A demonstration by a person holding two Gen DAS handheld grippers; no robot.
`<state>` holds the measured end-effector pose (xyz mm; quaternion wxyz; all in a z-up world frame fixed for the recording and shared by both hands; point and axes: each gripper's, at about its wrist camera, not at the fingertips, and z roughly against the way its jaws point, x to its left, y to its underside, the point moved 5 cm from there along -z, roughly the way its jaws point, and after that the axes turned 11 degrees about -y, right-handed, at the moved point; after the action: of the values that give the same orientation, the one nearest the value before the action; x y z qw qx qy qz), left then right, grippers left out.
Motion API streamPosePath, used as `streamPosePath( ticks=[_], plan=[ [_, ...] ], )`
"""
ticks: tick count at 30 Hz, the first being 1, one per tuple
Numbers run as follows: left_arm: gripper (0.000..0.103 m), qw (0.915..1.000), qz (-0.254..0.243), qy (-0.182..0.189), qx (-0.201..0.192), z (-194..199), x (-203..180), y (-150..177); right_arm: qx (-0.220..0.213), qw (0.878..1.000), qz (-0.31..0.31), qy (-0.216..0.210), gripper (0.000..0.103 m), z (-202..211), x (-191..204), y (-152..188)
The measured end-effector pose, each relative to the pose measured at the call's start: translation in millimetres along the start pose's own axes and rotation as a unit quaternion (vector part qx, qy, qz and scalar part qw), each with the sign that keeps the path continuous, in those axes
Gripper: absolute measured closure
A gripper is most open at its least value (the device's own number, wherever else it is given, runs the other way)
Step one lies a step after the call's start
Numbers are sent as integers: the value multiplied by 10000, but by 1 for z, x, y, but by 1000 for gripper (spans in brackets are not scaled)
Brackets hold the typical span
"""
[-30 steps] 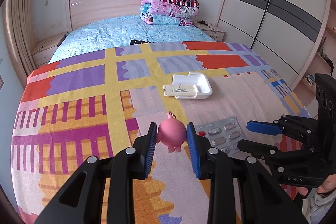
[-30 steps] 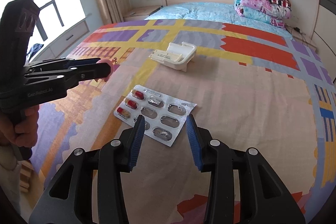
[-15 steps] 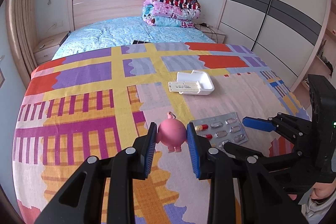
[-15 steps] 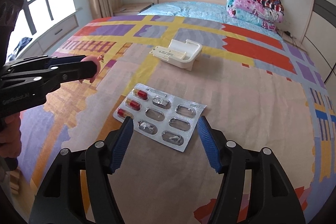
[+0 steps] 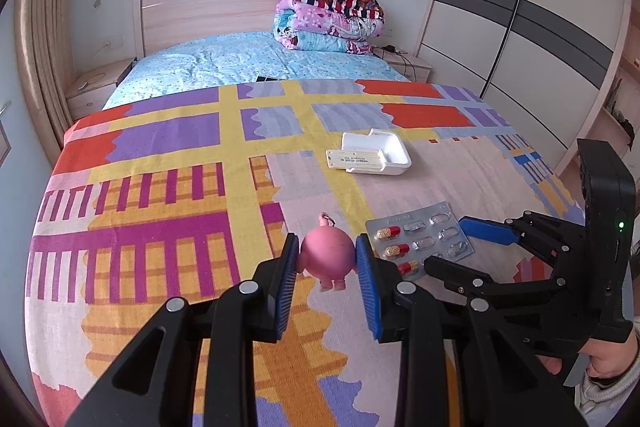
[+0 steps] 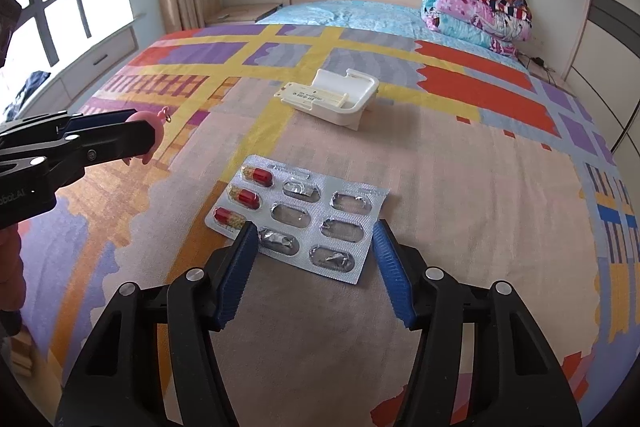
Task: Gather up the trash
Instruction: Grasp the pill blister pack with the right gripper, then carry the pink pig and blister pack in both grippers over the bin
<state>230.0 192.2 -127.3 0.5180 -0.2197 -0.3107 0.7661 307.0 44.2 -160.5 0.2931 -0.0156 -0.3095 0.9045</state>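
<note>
My left gripper (image 5: 326, 259) is shut on a pink pig keychain toy (image 5: 327, 258) and holds it above the bedspread; the toy also shows in the right wrist view (image 6: 146, 125). A silver pill blister pack (image 6: 298, 217) with three red-and-yellow capsules lies flat on the bedspread. My right gripper (image 6: 312, 251) is open, its blue pads either side of the pack's near edge, just above it. The pack (image 5: 420, 237) and the right gripper (image 5: 460, 245) also show in the left wrist view. A white plastic tray (image 6: 344, 97) with a flat labelled strip across it lies farther up the bed.
The colourful patterned bedspread (image 5: 168, 187) covers the near half of the bed, blue sheet (image 5: 224, 63) beyond. Folded quilts (image 5: 332, 15) are stacked by the headboard. Wardrobe (image 5: 532, 19) at right, window (image 6: 52, 7) and curtain at left.
My right gripper has opened wider and drawn in over the blister pack's near edge. My left gripper still holds the pink toy and has barely moved.
</note>
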Motion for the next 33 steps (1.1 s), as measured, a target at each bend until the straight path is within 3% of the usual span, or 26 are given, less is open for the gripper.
streamPosePath(
  ticks=[15, 33],
  plan=[
    [75, 9999, -60, -17, -88, 21, -5, 7, -29, 9997, -130, -204, 46, 20, -6, 17],
    [75, 9982, -411, 24, -437, 93, -52, 34, -528, 9976, 104, -427, 46, 107, 9, 42]
  ],
)
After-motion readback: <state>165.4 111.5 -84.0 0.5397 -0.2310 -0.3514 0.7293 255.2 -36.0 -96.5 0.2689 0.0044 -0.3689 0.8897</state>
